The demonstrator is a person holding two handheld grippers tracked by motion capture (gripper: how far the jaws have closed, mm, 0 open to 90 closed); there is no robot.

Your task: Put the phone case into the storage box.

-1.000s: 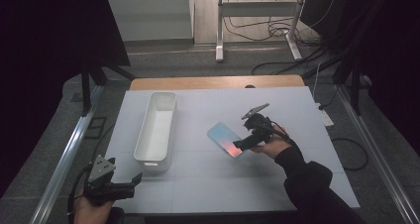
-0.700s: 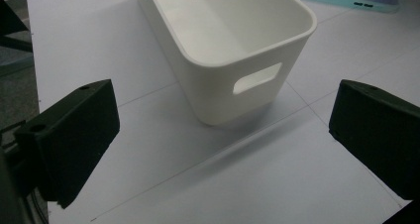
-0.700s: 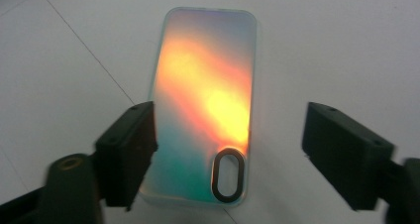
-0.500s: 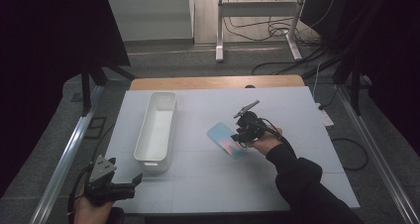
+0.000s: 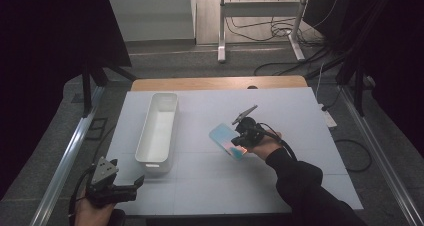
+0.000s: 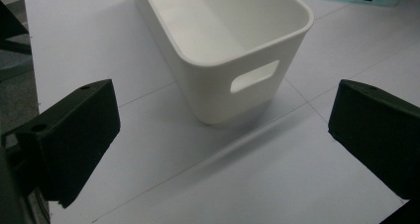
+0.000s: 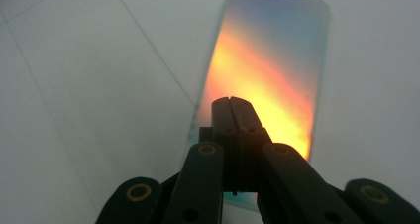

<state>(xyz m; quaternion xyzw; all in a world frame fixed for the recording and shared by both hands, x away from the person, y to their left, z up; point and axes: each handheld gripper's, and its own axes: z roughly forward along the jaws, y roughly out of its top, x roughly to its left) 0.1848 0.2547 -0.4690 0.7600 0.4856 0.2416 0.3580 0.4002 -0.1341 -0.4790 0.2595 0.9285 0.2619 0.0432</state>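
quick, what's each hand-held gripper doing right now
Left hand-held gripper: open, holding nothing, facing the white plastic bin.
Right hand-held gripper: jaws just closed, shut, nothing visibly between them, over the iridescent flat phone.

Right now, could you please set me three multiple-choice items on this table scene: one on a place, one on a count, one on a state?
1. Where does the phone lie?
A. Inside the bin
B. On the table, right of the white bin
C. On the floor

2. How many bins stand on the table?
A. One
B. Two
C. Three

3. How do the right gripper's jaws stand?
A. Wide apart
B. Closed together
C. Clamped on the bin

Answers: 1 B, the high view shows it there; 2 A, one white bin; 3 B, the jaw tips meet over the phone.
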